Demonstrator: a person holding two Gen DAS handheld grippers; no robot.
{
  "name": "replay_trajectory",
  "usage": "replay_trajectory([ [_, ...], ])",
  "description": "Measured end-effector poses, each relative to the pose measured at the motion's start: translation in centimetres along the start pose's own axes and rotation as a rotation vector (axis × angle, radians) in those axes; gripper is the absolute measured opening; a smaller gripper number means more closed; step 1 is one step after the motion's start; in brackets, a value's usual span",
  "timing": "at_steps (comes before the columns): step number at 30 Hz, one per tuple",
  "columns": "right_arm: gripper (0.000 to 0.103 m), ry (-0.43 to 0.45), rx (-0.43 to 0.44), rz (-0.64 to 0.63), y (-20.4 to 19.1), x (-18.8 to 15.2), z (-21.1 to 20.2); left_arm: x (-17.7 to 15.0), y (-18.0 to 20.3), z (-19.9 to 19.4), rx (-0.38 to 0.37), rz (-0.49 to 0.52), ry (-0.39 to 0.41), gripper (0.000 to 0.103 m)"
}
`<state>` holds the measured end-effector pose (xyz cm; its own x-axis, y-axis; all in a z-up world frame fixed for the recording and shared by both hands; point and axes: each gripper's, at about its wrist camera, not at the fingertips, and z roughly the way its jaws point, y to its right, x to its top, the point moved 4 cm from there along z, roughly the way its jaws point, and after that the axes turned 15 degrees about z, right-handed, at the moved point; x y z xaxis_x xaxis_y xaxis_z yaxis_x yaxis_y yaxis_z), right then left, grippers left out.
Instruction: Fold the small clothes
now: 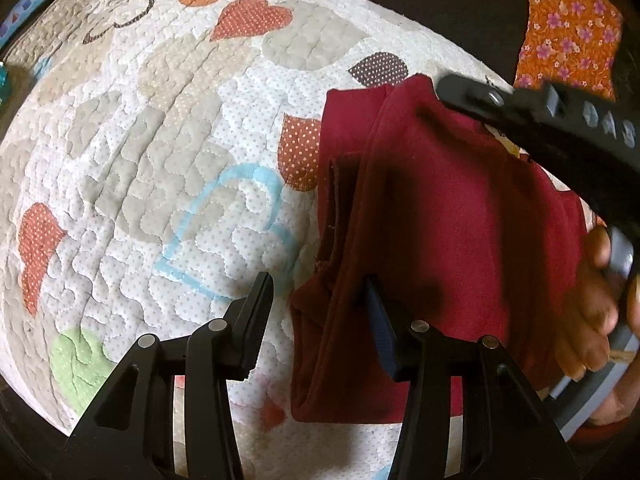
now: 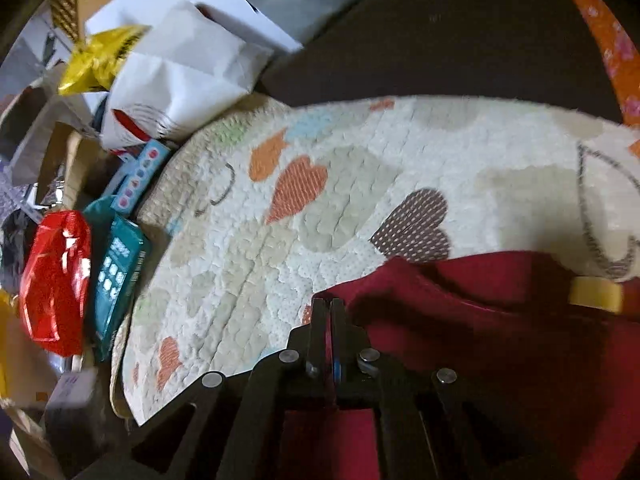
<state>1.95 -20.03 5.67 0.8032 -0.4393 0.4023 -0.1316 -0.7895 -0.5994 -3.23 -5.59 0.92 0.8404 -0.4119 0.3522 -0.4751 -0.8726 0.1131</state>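
Observation:
A dark red garment (image 1: 460,220) lies partly folded on a quilted mat with hearts (image 1: 160,160). My left gripper (image 1: 316,312) stands open over the garment's near left edge. One finger is above the mat and the other above the cloth, and neither pad presses. My right gripper (image 1: 442,86), held by a hand (image 1: 592,308), reaches to the garment's far corner. In the right wrist view its jaws (image 2: 329,306) are together at the corner of the red garment (image 2: 460,320), with the thin cloth edge pinched between them. A yellow print (image 2: 596,294) shows on the garment.
The mat (image 2: 320,208) stretches left of the garment. Beyond its left edge lies clutter: a shiny red packet (image 2: 56,280), a teal box (image 2: 120,272), white paper bags (image 2: 180,68) and a yellow packet (image 2: 96,60). An orange floral cloth (image 1: 568,28) lies at the far right on a dark surface.

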Motion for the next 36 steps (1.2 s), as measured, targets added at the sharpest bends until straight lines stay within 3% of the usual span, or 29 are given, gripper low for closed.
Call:
replay_trajectory([
  [7,0.001,-0.006,-0.112,-0.025,1.9,-0.6,0.7,-0.3,0.2,-0.4,-0.01,-0.013,-0.007,0.046],
  [10,0.001,-0.024,-0.125,-0.035,1.8,-0.3,2.9,-0.2,0.1,-0.2,-0.02,-0.021,-0.01,0.046],
  [13,0.001,-0.099,-0.182,-0.034,2.3,-0.6,6.7,-0.1,0.1,-0.2,-0.017,-0.025,-0.01,0.046],
  [18,0.002,-0.086,-0.147,0.0,2.5,-0.1,6.0,0.1,0.2,-0.2,-0.031,-0.034,-0.007,0.047],
  [21,0.004,-0.08,-0.139,0.014,3.0,-0.2,4.4,0.2,0.3,-0.2,-0.022,-0.028,-0.001,0.062],
  [23,0.006,-0.07,-0.133,0.019,3.2,-0.3,3.3,0.2,0.3,-0.2,-0.012,-0.023,0.003,0.062],
  [25,0.01,-0.071,-0.108,0.031,3.1,-0.5,2.3,0.2,0.2,-0.2,-0.003,-0.019,0.004,0.062],
  [27,0.034,-0.068,-0.096,0.033,2.9,-0.6,1.7,0.2,0.1,-0.1,0.006,-0.022,0.007,0.062],
  [28,0.039,-0.067,-0.091,0.031,2.7,-0.7,1.4,0.2,0.0,-0.1,0.009,-0.023,0.007,0.062],
  [36,0.045,-0.108,-0.132,-0.031,0.2,-1.1,2.7,-0.1,-1.0,0.1,-0.005,-0.026,-0.015,0.063],
])
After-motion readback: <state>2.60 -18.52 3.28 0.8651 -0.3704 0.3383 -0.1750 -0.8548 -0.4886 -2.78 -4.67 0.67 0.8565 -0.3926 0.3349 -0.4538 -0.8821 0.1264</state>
